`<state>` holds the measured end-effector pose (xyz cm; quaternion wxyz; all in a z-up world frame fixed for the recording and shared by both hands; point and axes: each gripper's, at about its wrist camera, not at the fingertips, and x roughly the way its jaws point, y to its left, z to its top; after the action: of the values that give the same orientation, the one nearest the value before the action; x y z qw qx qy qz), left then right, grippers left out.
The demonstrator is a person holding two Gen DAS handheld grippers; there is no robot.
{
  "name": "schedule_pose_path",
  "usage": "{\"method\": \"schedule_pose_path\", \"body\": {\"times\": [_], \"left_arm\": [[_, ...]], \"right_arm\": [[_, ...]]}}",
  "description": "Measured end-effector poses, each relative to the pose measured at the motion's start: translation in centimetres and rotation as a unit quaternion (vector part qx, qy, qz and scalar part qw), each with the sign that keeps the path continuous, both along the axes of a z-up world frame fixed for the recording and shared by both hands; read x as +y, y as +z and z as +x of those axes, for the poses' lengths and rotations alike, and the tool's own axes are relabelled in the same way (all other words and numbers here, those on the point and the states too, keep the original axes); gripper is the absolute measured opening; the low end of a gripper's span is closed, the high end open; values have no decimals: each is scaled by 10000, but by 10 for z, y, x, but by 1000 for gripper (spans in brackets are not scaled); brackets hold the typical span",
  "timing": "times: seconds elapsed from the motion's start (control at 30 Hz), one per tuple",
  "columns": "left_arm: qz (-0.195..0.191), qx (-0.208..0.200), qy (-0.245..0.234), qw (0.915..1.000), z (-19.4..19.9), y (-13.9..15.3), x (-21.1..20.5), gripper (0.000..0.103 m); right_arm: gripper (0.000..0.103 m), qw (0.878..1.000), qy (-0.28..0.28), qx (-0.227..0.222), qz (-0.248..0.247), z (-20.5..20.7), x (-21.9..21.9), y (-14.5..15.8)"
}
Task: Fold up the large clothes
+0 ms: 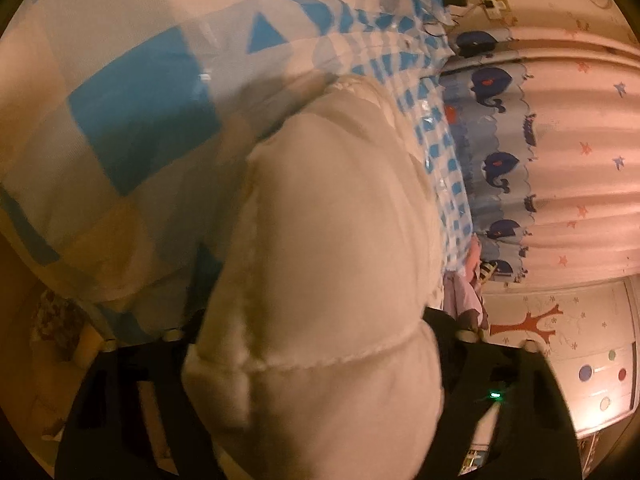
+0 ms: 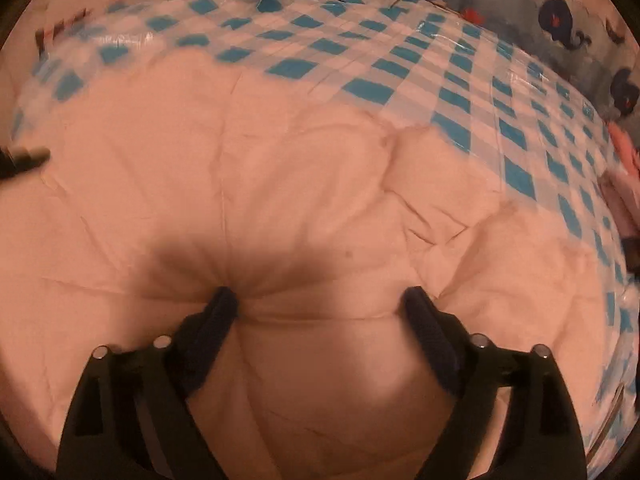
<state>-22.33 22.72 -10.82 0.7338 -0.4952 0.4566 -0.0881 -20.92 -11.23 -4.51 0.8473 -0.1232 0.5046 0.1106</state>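
While the pale padded garment [image 2: 304, 184] lies spread over the blue-and-white checked sheet [image 2: 472, 92] on the bed, the folding looks to be at an early or middle stage: most of it is laid out broad and rumpled, with quilted seams and creases running across it, and I see no neat stacked fold yet. One part of it is gathered up at the left gripper [image 1: 316, 360], where a thick puffy wad of the same cream cloth [image 1: 328, 240] bulges between the black jaws and hides the fingertips. Whether those jaws are clenched on the wad or merely stand about it I cannot tell; the cloth fills the gap and the picture is blurred. That gripper looks slantwise along the bed toward the whale-print curtain [image 1: 496, 168] and a pillow or quilt in big blue and cream squares [image 1: 132, 128].

The right gripper [image 2: 320, 300] points steeply down at the garment's middle, its jaws wide apart and grasping nothing. Both dark fingertips [image 2: 224, 300] seem to touch or dent the fabric, a shadowed hollow just beyond them. What remains, to my eye, is most of the job: bringing the lifted portion over, squaring the edges and smoothing the puff down.
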Motion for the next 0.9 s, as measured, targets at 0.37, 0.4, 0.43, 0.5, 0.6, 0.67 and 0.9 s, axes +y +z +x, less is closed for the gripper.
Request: {"method": "schedule_pose_path", "body": {"times": [0.37,0.4,0.43,0.5,0.6,0.67,0.9], "left_arm": [[849,-435,-253,9951,-2,38,-20,45],[1001,-525,-289,9932,-3,46,-23,42],[1152,-622,-337,9908,-4,54,-27,41],[1407,-793,-443,9859,-4,70,-32,37],[1891,-1081,-638,9739,-7,93,-47,36],[2268,-1304,-903,9609,-10,109,-70,35],[3325,-2193,-1733,9007,-17,175,-151,34]], "right_arm": [[92,10000,-16,-59,21,-40,8,-9],[92,10000,-58,-21,5,-39,9,-10],[92,10000,-87,25,-25,-38,9,-7],[92,10000,-79,-33,-1,-43,9,5],[92,9992,-97,-350,186,-62,11,11],[93,9992,-143,-338,166,-63,13,-7],[93,9985,-137,-281,446,-65,-2,2]]}}
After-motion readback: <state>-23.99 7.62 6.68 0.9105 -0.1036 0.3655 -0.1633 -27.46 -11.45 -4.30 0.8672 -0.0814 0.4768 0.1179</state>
